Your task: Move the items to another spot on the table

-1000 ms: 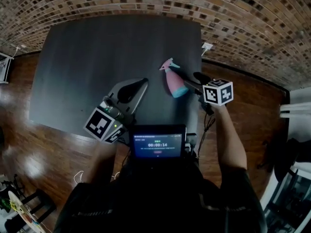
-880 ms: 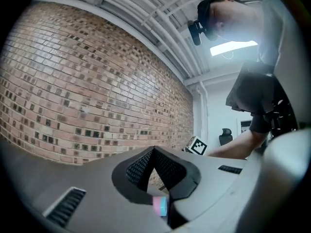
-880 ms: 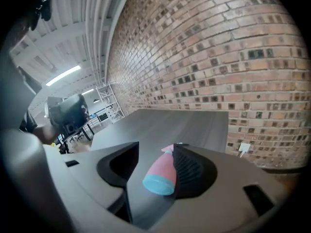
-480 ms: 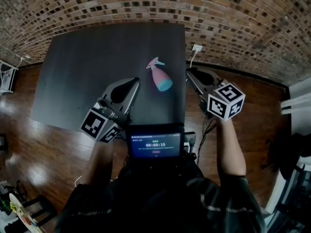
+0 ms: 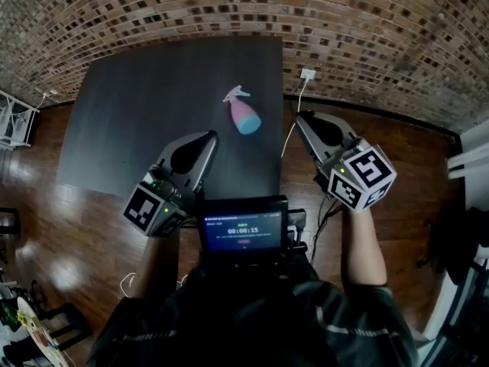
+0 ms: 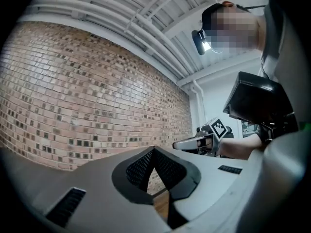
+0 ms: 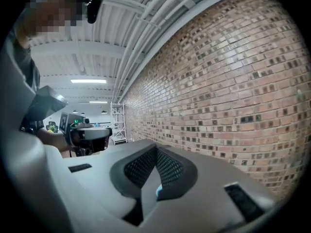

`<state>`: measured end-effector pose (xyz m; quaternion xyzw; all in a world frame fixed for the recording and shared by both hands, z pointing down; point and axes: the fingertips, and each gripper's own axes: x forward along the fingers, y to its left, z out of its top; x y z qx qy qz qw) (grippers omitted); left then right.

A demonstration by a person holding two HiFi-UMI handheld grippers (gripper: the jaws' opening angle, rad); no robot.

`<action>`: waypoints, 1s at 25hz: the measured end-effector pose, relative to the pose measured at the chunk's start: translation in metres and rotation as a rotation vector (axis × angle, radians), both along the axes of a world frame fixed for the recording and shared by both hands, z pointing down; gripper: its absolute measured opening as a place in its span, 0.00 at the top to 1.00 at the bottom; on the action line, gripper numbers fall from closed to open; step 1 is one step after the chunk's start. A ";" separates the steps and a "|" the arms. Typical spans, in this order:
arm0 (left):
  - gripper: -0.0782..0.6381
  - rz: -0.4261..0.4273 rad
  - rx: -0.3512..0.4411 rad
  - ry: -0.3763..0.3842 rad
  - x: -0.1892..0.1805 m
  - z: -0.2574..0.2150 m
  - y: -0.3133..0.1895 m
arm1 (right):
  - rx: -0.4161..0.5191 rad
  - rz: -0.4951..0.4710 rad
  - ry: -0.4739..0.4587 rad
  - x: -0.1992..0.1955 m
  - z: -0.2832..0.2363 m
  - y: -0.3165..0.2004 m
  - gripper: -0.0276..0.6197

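The right gripper [image 5: 302, 118] has drawn back to 4 o'clock of the pink-and-blue spray bottle [image 5: 241, 113], its jaws just closing on nothing, while the left gripper [image 5: 208, 138] is also closed and empty, so the bottle, lying near the 3 o'clock edge of the dark table [image 5: 130, 105], looks placed.

Head view down over table [image 5: 137, 105]; gripper views level, share brick wall [image 6: 73, 96].

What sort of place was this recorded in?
Probably a lab or workshop in an industrial building: bare brick wall, exposed ceiling pipes, a metal shelving rack at the far end.
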<state>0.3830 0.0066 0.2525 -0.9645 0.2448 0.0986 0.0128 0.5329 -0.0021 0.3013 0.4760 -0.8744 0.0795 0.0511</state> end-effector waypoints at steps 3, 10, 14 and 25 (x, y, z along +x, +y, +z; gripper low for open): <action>0.90 0.009 0.005 0.004 0.001 -0.005 0.009 | 0.017 0.033 0.006 0.004 -0.006 0.011 0.95; 0.90 0.012 -0.013 0.011 -0.006 -0.001 0.006 | 0.016 0.092 -0.009 0.013 -0.007 0.028 0.95; 0.90 0.036 -0.026 0.004 -0.018 0.005 0.006 | 0.018 0.123 -0.010 0.009 -0.004 0.027 0.95; 0.90 0.025 -0.026 0.016 -0.048 0.005 -0.006 | 0.035 0.161 -0.007 -0.005 -0.011 0.022 0.95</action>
